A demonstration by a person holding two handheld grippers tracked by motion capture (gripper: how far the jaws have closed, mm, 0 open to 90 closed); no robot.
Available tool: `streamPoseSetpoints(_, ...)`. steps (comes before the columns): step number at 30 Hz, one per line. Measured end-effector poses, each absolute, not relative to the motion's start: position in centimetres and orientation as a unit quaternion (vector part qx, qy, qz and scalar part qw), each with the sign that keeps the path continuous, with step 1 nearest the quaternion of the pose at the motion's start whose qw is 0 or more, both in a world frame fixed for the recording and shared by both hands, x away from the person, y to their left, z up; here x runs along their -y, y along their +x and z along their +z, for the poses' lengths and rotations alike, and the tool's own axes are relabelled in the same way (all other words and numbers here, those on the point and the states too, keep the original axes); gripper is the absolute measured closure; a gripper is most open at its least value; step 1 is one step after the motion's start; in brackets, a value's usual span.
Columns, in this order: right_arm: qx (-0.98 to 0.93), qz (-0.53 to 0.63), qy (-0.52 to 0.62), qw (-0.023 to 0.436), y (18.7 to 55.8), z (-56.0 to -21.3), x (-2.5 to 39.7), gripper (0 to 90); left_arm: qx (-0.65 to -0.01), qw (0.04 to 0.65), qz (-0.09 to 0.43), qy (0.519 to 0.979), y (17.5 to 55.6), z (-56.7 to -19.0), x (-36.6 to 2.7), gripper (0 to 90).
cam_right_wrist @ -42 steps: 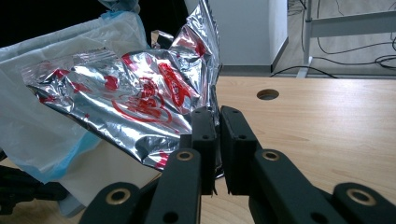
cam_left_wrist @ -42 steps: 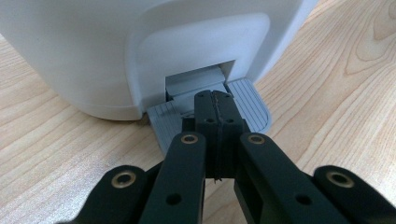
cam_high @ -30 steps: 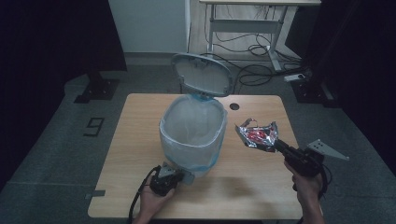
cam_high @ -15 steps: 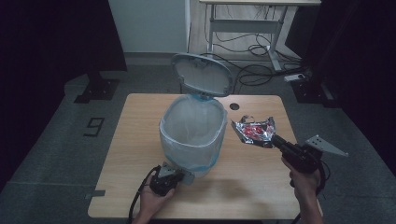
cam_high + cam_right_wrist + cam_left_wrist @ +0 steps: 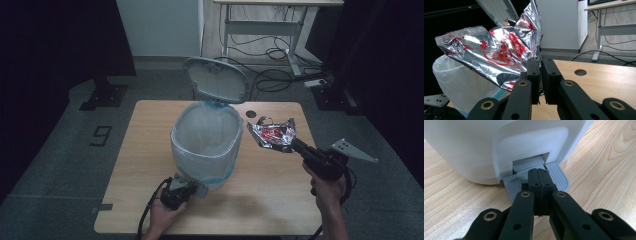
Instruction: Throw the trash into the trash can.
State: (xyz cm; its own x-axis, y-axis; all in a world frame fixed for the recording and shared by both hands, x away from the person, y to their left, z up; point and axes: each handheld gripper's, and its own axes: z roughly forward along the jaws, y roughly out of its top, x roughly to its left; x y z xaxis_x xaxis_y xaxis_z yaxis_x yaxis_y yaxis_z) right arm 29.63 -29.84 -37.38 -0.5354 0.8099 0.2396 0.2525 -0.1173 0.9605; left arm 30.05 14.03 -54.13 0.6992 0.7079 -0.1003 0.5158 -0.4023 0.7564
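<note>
**Pedal held down, wrapper carried toward the open bin**

The pedal bin (image 5: 206, 145) stands in the middle of the counter (image 5: 280, 200), lined with a pale plastic bag, and its lid (image 5: 217, 80) is tipped up and back on the far side. The lid is judged to be kept open by the left gripper (image 5: 539, 173): its fingers are pressed together with nothing between them, and their tips are set down on the grey ribbed pedal (image 5: 557, 173) at the foot of the bin, where it comes out of the recess in the white body. In the high view the same gripper (image 5: 181, 187) is seen at the near base of the bin.

The foil wrapper (image 5: 272, 134) is held clear of the counter, just to the right of the bin's rim and roughly level with it. It is pinched at its near lower edge by the fingers of the right gripper (image 5: 540, 72), which are closed on the foil; the rest of the wrapper fans out beyond them. Such a hold leaves the bulk of the wrapper free to drop once it is let go over the opening.

The wrapper is crumpled, silver with red print. Its long axis runs roughly across the counter, left to right in the high view, with the left end nearest the bin's mouth. It is tilted, the far edges raised above the pinched edge.
</note>
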Motion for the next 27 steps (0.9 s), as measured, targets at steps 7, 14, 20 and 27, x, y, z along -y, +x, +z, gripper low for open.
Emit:
streamPoseSetpoints(7,-0.627,0.618,0.420,0.223,30.0,-36.9,29.1,84.3,-0.369,0.403,0.120,0.829,30.0,-54.1,-14.0,90.0)
streamPoseSetpoints(14,-0.631,0.617,0.415,0.222,30.3,-36.4,28.5,84.3,-0.370,0.403,0.120,0.829,30.0,-54.1,-14.0,90.0)
streamPoseSetpoints(20,-0.634,0.615,0.414,0.221,30.6,-36.3,28.1,84.3,-0.370,0.402,0.120,0.829,30.0,-54.1,-14.0,90.0)
streamPoseSetpoints(27,-0.636,0.617,0.409,0.219,30.8,-36.0,27.6,84.3,-0.370,0.402,0.121,0.829,30.0,-54.1,-14.0,90.0)
